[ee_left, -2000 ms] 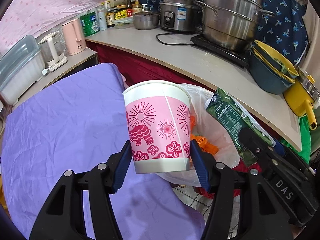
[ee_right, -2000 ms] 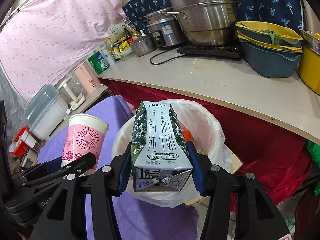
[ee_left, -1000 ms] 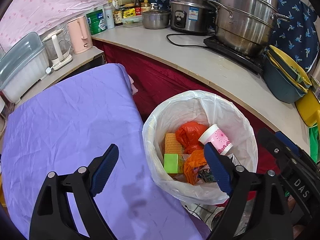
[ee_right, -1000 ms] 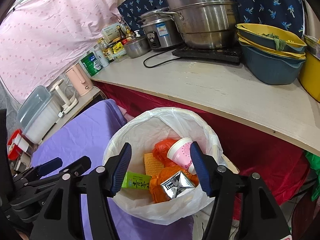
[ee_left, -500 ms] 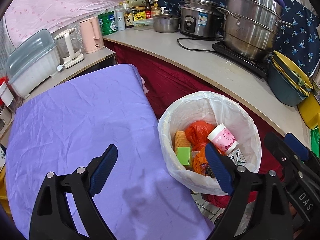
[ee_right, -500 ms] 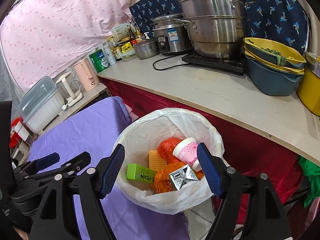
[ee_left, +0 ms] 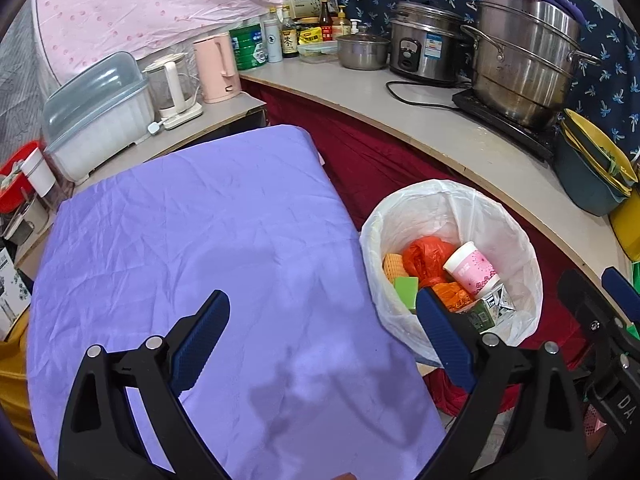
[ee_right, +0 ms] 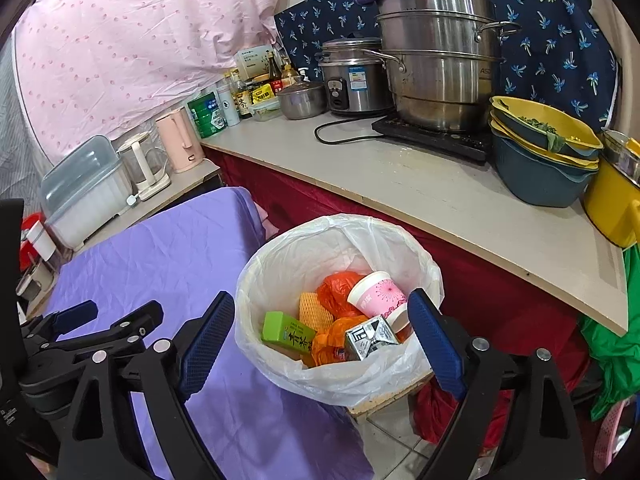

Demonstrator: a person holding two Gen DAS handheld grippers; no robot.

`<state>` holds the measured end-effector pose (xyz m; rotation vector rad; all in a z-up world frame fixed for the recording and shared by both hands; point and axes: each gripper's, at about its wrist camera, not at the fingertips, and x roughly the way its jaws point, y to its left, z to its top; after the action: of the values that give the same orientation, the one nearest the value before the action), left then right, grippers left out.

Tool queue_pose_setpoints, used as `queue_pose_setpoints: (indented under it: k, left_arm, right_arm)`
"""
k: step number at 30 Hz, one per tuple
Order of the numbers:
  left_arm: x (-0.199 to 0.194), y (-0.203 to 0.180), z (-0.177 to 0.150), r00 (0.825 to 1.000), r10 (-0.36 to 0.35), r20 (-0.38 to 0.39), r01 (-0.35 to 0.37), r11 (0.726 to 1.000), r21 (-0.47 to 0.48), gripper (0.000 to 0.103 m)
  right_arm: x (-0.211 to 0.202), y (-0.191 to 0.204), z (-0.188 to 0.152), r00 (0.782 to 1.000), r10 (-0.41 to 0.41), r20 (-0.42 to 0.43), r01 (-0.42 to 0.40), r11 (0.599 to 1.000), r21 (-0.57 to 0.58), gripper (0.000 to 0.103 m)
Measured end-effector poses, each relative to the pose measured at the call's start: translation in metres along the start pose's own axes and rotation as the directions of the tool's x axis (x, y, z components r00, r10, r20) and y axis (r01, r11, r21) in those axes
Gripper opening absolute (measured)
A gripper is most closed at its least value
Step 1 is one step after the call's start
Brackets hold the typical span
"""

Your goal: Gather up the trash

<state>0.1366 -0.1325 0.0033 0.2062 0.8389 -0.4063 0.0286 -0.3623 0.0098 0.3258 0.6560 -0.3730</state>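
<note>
Both grippers empty, jaws opening with nothing between the pads. Left gripper (ee_left: 322,330) sits over the purple-covered worktop (ee_left: 180,240), its right pad overlapping the near rim of the trash bin (ee_left: 516,236) in view; right gripper (ee_right: 320,330) frames the bin opening head-on. The bin is lined with a white plastic bag (ee_right: 288,264) folded over the rim, which keeps the mouth wide for drops from above, and it stands just beside the worktop's edge, below the long kitchen counter (ee_right: 440,200). Trash is inside: pink paper cup (ee_right: 378,294) lying tilted on its side against an orange plastic bag (ee_right: 338,288), milk carton (ee_right: 370,336) resting bottom-up on the pile, green tea box (ee_right: 288,330) lying flat at the left, yellow foam net sleeve (ee_right: 314,312) behind it. The cup and carton sit on top of the heap, so they look like the latest drops. The purple cloth shows no loose trash in either view, so my read: collection is done or close to it, unless more items lie outside the frames. Counter clutter, steamer pot (ee_right: 440,60) and rice cooker (ee_right: 352,76), looks like kitchenware, not trash.
</note>
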Motion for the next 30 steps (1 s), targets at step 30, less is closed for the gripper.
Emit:
queue_pose_setpoints:
  k: [30]
  left_arm:
    - [-0.017,0.006,-0.048,0.999,0.038,-0.03,-0.038,0.999,-0.002,0.094]
  right_arm:
    - [-0.013,0.004,-0.047,0.997,-0.043,-0.071,0.036,0.995,-0.098,0.097]
